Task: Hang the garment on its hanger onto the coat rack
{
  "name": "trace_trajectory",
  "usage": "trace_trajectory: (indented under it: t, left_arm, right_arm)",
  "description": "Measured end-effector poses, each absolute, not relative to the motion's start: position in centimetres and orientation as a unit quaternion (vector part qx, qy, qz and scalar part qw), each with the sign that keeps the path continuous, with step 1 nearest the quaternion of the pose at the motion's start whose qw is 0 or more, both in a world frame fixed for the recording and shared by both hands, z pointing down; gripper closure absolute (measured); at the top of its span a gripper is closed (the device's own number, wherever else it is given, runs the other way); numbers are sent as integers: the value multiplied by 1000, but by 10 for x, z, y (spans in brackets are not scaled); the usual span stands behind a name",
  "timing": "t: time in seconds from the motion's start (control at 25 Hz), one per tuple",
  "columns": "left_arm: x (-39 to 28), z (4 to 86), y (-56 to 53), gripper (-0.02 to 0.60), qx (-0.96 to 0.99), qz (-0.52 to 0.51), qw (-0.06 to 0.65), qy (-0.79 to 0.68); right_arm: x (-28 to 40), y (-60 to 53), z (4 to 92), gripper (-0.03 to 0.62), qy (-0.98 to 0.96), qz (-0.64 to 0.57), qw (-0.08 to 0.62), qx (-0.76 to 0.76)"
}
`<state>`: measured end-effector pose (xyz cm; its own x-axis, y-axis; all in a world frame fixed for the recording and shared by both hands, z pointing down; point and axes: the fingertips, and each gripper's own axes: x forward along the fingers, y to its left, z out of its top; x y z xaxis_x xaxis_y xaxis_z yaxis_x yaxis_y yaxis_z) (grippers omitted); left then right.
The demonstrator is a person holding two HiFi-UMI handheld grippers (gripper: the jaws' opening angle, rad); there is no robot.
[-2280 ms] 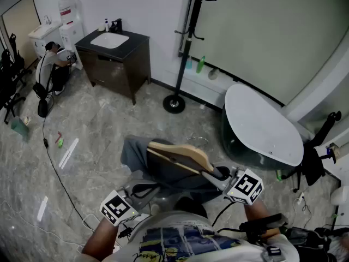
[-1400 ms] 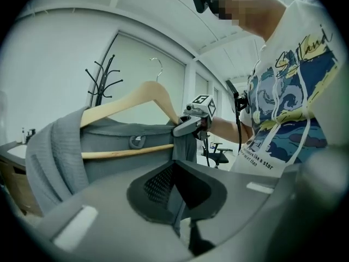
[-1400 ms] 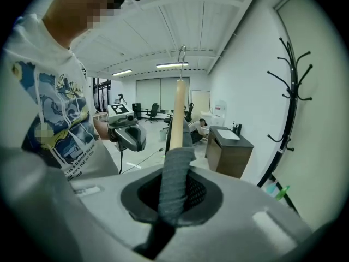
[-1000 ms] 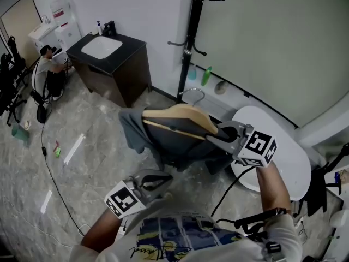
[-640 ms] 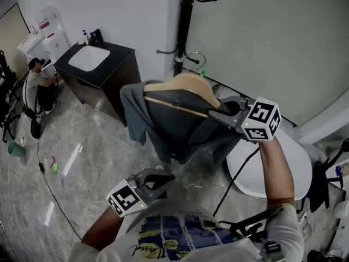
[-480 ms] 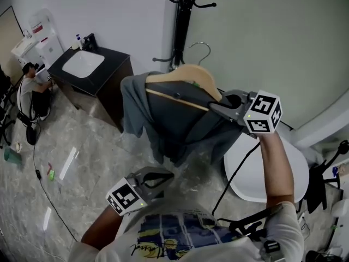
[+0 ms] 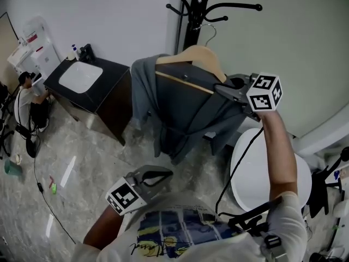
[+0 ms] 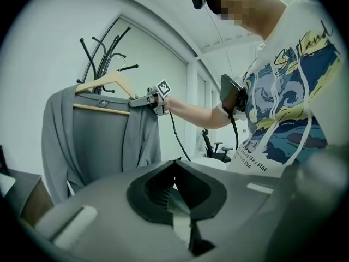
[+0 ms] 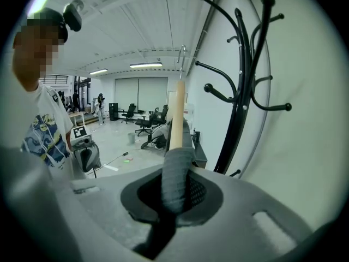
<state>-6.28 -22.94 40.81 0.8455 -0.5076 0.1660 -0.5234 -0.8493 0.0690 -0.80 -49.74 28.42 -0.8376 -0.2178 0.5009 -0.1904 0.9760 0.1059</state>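
Note:
A grey garment [image 7: 185, 111] hangs on a wooden hanger [image 7: 199, 56] raised in front of the black coat rack [image 7: 197, 7]. The hanger's metal hook [image 7: 209, 33] is close beside the rack's pole, just under its arms; I cannot tell whether it touches. My right gripper [image 7: 221, 90] is shut on the garment-covered right end of the hanger. In the right gripper view the grey cloth fills the jaws of the right gripper [image 9: 177, 171], and the coat rack [image 9: 248, 86] stands just to the right. My left gripper [image 7: 166, 173] is low by the person's chest, shut and holding nothing.
A dark vanity with a white sink [image 7: 82, 78] stands left of the rack. A white round table [image 7: 262, 168] is below the right arm. A person [image 7: 27, 86] crouches at the far left by a water dispenser [image 7: 38, 42]. A cable lies on the floor.
The right gripper has lifted the hanger and garment from low near the floor up to the coat rack's arms. The left gripper has stayed low and shut.

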Motion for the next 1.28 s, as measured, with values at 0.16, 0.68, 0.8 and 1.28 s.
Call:
trace_trajectory:
  t: [0.16, 0.68, 0.8, 1.28]
  left_arm:
    - [-77, 410, -249, 580, 958, 73, 56, -272]
    - [-86, 422, -277, 580, 960, 71, 80, -258]
    - [-85, 426, -277, 578, 961, 71, 83, -256]
    - [-85, 426, -271, 579, 956, 77, 95, -265]
  right_arm:
    - [-13, -536, 295, 579, -956, -14, 267, 123]
    - [-20, -592, 341, 579, -943, 11, 299, 144]
    - [-23, -596, 347, 579, -943, 12, 301, 143]
    - [-29, -604, 344, 534, -949, 6, 276, 150]
